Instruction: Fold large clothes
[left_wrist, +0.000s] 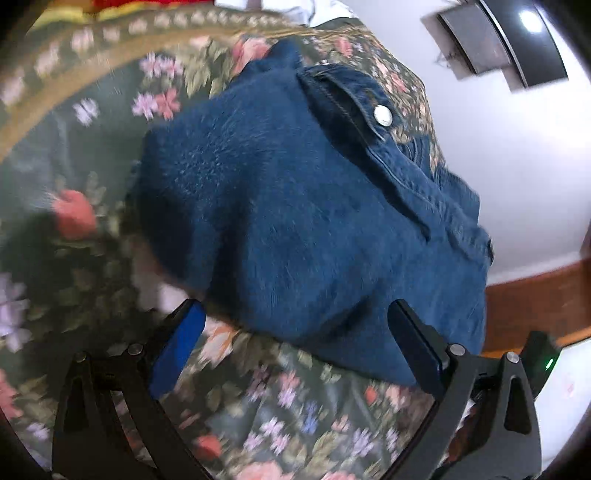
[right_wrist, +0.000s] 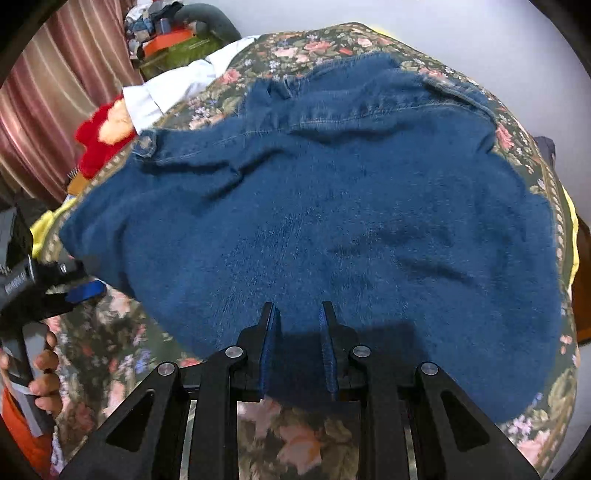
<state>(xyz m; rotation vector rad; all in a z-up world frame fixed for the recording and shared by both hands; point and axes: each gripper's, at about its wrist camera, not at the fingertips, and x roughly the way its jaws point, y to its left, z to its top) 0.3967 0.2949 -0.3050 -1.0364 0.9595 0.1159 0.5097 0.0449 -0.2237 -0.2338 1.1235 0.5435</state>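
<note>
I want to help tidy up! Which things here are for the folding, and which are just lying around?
For the folding:
blue denim jacket
left gripper, open by the jacket's edge
right gripper, jaws partly open at the jacket's near hem
floral bedspread under it

Just lying around:
red plush toy
white cloth
curtain

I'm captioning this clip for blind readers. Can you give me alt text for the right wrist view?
A blue denim jacket lies spread on a floral cover, and the right tool sits at its near hem with fingers slightly apart. At the left edge, the left tool is held beside the jacket's corner. A red plush toy and white cloth lie beyond.
</note>
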